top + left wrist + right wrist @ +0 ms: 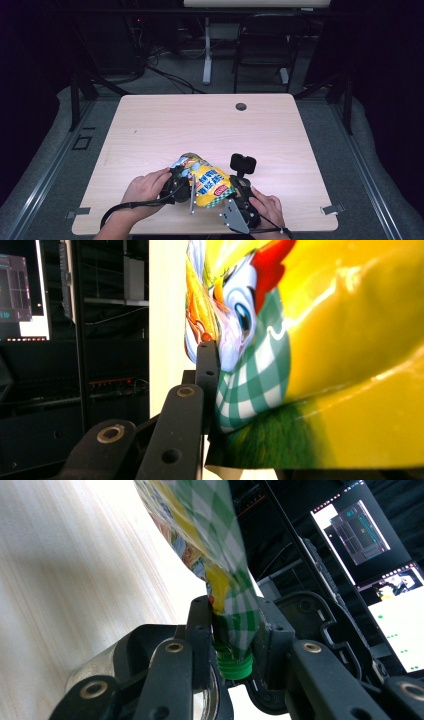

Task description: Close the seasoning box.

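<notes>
- The left hand is laid low over the near part of the table, knuckles up, and the left gripper is pointed across toward the other hand.
- The right hand is set at the near edge, and the right gripper is angled inward toward the left one.
- A yellow snack bag is held between the two grippers, just above the table.
- The bag's long axis is run from its far-left end, beside the left jaws, to its near-right end, at the right jaws.
- The left jaws are seen partly closed; one pad is pressed against the bag's printed side, and the other jaw is hidden by the bag.
- The right jaws are closed narrowly on the bag's checked green end, which is pinched between both pads.
</notes>
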Tool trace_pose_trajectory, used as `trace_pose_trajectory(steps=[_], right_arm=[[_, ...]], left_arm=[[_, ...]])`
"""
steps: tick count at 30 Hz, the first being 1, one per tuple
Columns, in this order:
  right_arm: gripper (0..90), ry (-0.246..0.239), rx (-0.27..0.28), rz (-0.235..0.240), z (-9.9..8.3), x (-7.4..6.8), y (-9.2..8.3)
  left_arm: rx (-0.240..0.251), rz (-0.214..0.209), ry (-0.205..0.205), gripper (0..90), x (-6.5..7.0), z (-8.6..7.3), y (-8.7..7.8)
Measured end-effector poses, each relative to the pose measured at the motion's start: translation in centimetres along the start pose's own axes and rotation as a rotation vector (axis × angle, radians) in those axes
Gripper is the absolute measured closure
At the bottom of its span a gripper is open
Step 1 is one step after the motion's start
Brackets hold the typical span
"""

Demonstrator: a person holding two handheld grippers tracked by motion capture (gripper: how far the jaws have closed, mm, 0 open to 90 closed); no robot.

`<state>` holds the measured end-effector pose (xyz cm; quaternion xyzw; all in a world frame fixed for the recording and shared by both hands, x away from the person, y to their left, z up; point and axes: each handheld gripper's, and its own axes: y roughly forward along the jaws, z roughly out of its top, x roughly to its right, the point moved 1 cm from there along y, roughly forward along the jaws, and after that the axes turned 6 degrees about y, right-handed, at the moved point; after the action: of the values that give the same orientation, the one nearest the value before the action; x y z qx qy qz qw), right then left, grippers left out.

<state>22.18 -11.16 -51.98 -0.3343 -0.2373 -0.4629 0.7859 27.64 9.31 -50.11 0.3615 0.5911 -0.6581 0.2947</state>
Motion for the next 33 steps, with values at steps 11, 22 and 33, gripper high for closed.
trace_pose_trajectory(steps=[11, 22, 33], right_arm=[[71.6, -0.011, -0.018, 0.030, 0.07, 0.04, 0.17], [70.8, -0.002, -0.021, 0.045, -0.10, -0.19, 0.20], [66.3, 0.047, -0.025, 0.064, -0.67, -0.05, 0.20]], left_arm=[[0.021, -0.026, -0.047, 81.7, 0.71, -0.47, 0.47], [0.052, -0.087, -0.093, 83.3, 0.94, -0.92, 0.89], [0.054, -0.106, -0.095, 84.1, 1.04, -0.90, 0.93]])
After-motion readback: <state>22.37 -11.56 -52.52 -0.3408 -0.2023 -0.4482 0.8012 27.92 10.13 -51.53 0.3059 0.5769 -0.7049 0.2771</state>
